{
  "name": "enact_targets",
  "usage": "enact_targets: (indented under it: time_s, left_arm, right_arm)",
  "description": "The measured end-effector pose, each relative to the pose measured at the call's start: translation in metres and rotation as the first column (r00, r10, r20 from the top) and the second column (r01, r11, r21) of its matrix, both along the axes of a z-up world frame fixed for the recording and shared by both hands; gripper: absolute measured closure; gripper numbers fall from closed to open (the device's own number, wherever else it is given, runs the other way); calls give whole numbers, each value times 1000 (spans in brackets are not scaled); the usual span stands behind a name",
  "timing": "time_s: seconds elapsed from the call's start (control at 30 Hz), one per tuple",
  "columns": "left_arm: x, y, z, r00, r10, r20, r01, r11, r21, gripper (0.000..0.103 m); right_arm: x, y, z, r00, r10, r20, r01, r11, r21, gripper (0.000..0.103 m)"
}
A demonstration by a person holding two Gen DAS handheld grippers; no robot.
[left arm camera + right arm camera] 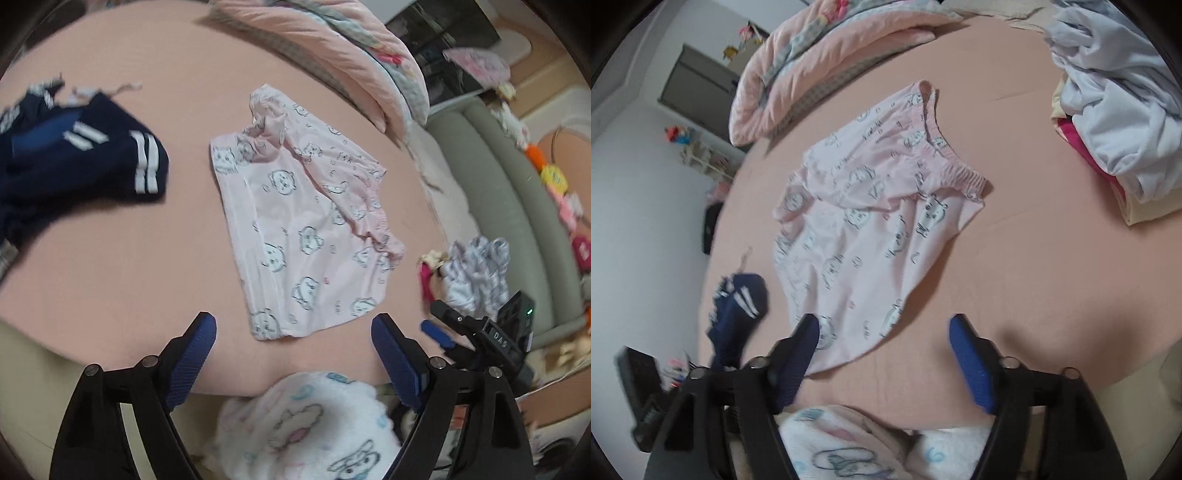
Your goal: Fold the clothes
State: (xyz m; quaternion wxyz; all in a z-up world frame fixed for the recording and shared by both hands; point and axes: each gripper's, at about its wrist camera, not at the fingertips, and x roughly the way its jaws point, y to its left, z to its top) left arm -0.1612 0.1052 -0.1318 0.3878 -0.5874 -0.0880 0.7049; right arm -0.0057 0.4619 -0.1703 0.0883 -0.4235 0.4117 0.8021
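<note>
Pink shorts (295, 229) printed with cartoon faces lie flat on the pink bed sheet (122, 266), the far leg rumpled over itself. In the right wrist view the shorts (864, 236) show their elastic waistband at the far right. My left gripper (293, 328) hovers open just over the near hem, holding nothing. My right gripper (884, 326) is open too, its left finger above the near corner of the shorts. The right gripper's black body (491, 336) shows at the right of the left wrist view. A navy garment (85, 158) with white stripes lies crumpled to the left, navy garment (738, 302).
A folded pink quilt (820, 55) lies at the bed's far side. A pile of pale and pink clothes (1115, 122) sits on the right. A white patterned garment (476, 273) lies by the bed edge near a grey-green cushion (517, 206). The person's fluffy white clothing (303, 424) is below.
</note>
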Motion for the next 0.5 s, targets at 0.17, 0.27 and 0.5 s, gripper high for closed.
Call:
enact_targets:
  time_s: [0.17, 0.27, 0.5]
  left_arm:
    - [-5, 5, -18, 997, 18, 77, -19, 1000, 5, 17]
    - [-6, 9, -29, 994, 14, 113, -14, 1000, 4, 17]
    - [-12, 12, -55, 980, 26, 198, -28, 1000, 5, 17]
  right_arm:
    - [0, 8, -3, 1000, -16, 1, 16, 1000, -21, 30]
    - [-1, 12, -10, 1000, -24, 9, 25, 999, -48, 30]
    - [-3, 24, -35, 997, -67, 49, 72, 990, -119, 30]
